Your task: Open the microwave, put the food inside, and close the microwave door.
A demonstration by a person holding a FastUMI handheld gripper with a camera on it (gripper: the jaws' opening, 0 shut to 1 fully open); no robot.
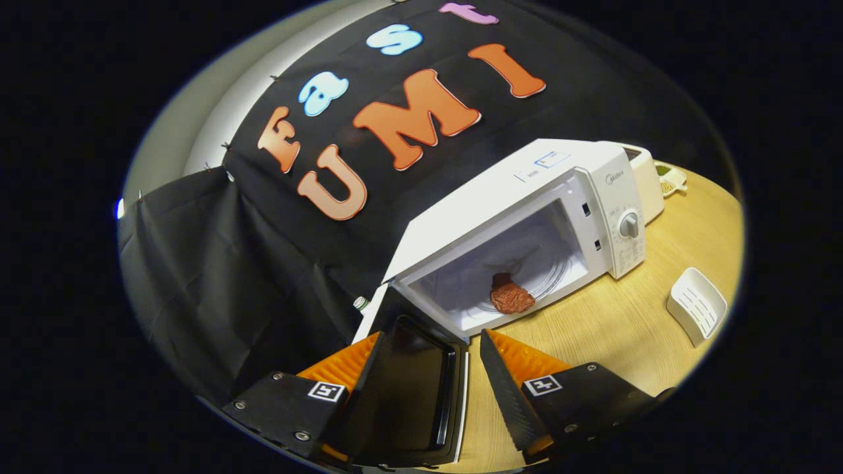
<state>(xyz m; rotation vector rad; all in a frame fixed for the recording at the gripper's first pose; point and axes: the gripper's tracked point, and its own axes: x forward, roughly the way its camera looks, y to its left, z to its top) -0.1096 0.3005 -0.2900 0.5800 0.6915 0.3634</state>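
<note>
The food [511, 297] already sits inside the microwave [527, 217]. The gripper [431, 368] straddles the open microwave door [408, 388], fingers wide, not clamping; best push the panel steadily toward the cavity.

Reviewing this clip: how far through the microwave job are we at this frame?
Done: the microwave is open and the food sits on its turntable. In hand: the gripper is open, with the swung-out door between its fingers, neither visibly pressing on it. Left: push the door shut.
</note>
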